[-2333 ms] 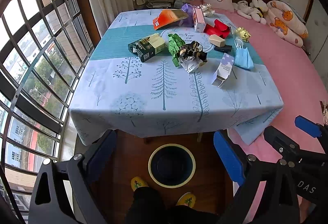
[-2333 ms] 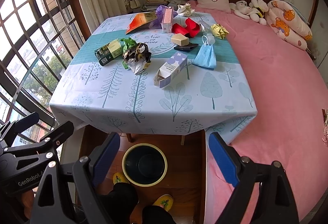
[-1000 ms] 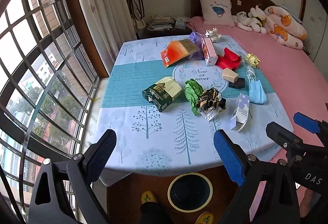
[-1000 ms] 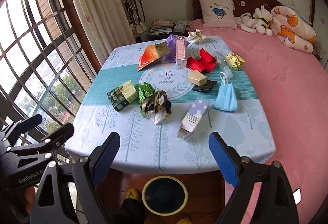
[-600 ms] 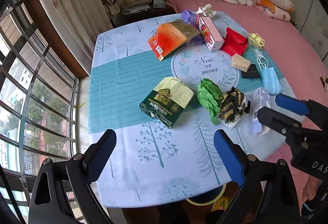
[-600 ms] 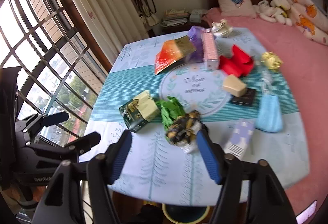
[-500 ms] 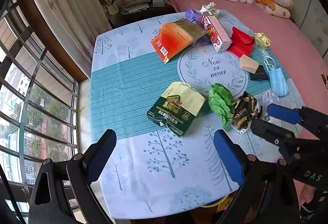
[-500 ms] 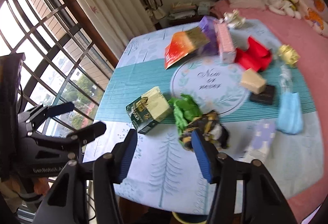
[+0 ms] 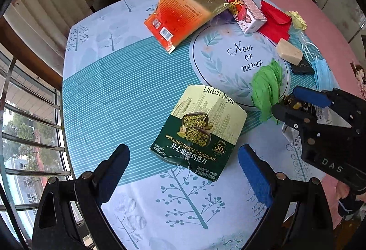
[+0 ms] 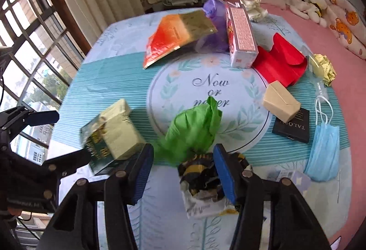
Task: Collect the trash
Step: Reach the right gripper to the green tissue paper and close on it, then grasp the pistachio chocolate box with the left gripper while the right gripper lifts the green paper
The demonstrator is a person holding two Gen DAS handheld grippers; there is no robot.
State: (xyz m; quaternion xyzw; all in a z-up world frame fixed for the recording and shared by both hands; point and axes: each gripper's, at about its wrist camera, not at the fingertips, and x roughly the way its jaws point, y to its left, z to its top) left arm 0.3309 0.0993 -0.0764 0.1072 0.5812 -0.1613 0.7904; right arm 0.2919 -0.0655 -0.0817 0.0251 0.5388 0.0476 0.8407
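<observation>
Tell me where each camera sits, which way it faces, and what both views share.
Left wrist: rides the left gripper, looks steeply down at the pistachio chocolate box; own open fingers show, right gripper at right.
Right wrist: rides the right gripper, looks down at the black-and-yellow crumpled wrapper between its fingers; left gripper at left edge.
Shared: box, green crumpled paper, orange packet.

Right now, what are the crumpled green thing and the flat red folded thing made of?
The crumpled green thing looks like thin tissue paper or plastic film: soft, matte creases. The flat red folded thing seems smooth card or paper, with crisp folds like an envelope.
</observation>
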